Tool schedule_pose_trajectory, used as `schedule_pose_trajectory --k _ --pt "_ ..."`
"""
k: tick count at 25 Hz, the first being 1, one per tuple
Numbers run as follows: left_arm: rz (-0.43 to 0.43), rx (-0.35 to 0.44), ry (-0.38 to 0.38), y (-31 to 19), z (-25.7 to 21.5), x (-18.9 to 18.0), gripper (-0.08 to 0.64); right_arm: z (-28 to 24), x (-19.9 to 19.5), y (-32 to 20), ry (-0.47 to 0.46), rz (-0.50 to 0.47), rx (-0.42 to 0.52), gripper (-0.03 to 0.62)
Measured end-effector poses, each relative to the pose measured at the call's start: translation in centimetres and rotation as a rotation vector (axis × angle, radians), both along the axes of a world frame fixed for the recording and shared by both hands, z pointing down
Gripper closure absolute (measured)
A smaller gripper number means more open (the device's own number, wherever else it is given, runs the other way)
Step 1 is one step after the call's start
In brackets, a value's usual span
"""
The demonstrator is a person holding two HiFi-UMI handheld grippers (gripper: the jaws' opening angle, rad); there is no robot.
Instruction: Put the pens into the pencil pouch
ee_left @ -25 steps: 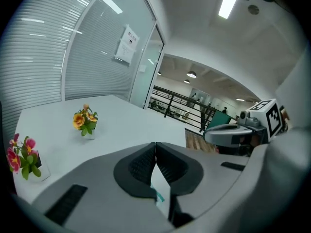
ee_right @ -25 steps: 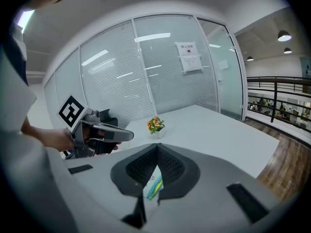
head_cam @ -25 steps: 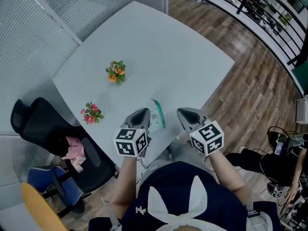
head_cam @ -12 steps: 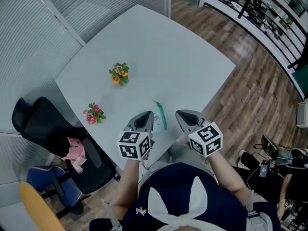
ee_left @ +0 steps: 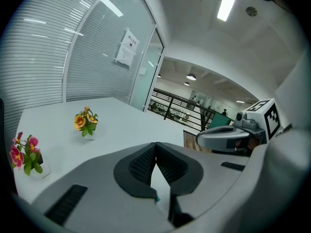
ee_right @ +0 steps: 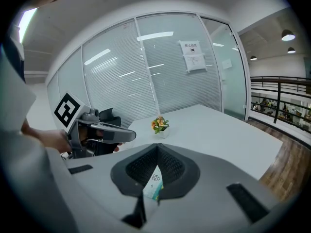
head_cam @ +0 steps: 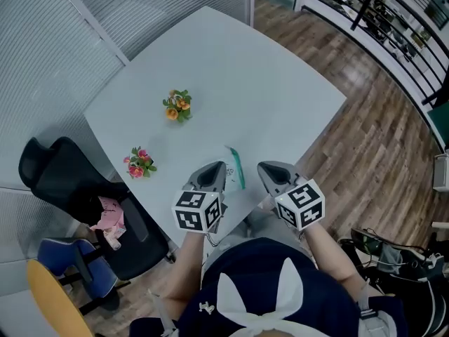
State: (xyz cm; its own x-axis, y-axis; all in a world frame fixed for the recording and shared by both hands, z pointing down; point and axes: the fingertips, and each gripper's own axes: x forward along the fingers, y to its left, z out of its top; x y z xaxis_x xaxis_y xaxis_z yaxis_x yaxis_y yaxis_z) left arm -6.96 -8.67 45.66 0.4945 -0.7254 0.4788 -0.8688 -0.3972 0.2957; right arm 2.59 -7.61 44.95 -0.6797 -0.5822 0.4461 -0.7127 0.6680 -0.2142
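Pencil pouch, white with a teal edge, lies flat at lower centre, near the table edge. It looks light and floppy, best pinched at its rim. Left gripper and right gripper flank it, jaws pressed together, empty.

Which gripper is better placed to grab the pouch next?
Left, probably. In the head view the left gripper sits right beside the pouch; the right gripper is farther off. Both are shut and empty, so it must open first.
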Motion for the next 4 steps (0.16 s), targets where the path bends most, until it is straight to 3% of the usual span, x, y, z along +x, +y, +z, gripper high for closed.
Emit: schedule_pose_trajectory --k 4 --pt "-0.001 -0.007 0.005 0.02 0.24 -0.26 0.538 0.2 -0.3 0.02 0.001 -0.001 -0.002 0.589"
